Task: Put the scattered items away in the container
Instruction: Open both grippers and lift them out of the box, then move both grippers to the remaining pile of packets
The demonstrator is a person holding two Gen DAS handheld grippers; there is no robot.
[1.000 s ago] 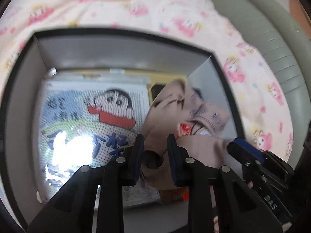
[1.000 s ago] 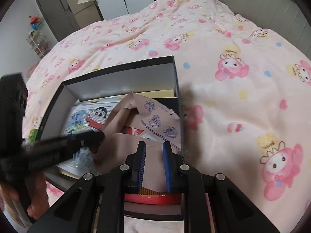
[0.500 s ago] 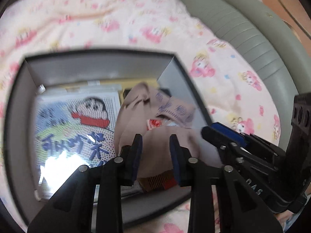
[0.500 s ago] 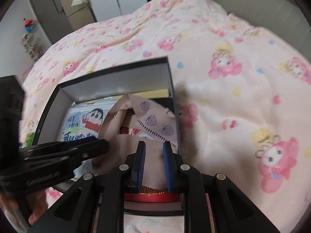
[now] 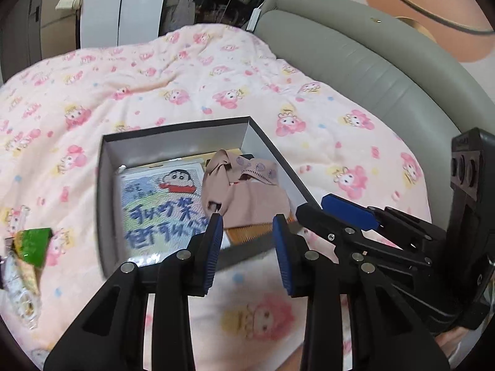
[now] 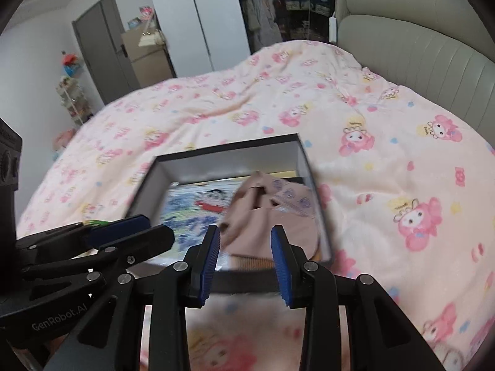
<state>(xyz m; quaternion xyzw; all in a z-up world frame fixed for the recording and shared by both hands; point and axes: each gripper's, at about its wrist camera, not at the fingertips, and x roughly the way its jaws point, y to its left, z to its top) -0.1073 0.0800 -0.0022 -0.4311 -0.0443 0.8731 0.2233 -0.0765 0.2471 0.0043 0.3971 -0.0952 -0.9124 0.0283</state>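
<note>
**Left wrist view: cloth lies in the box, both tongs free**

The beige cloth point(image 5: 247, 191) lies crumpled in the right part of the box point(image 5: 106, 185), beside a cartoon pad point(image 5: 161, 207). Left gripper point(image 5: 247, 225) and right gripper point(image 6: 246, 235) hang above the box's near edge, jaws opening, nothing between them. A green packet point(image 5: 29, 247) lies on the quilt point(image 5: 185, 71), left of the box.

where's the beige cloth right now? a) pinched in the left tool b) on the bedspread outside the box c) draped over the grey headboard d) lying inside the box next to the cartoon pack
d: the beige cloth lies inside the box, right of the cartoon pack, and neither tool touches it.
</note>
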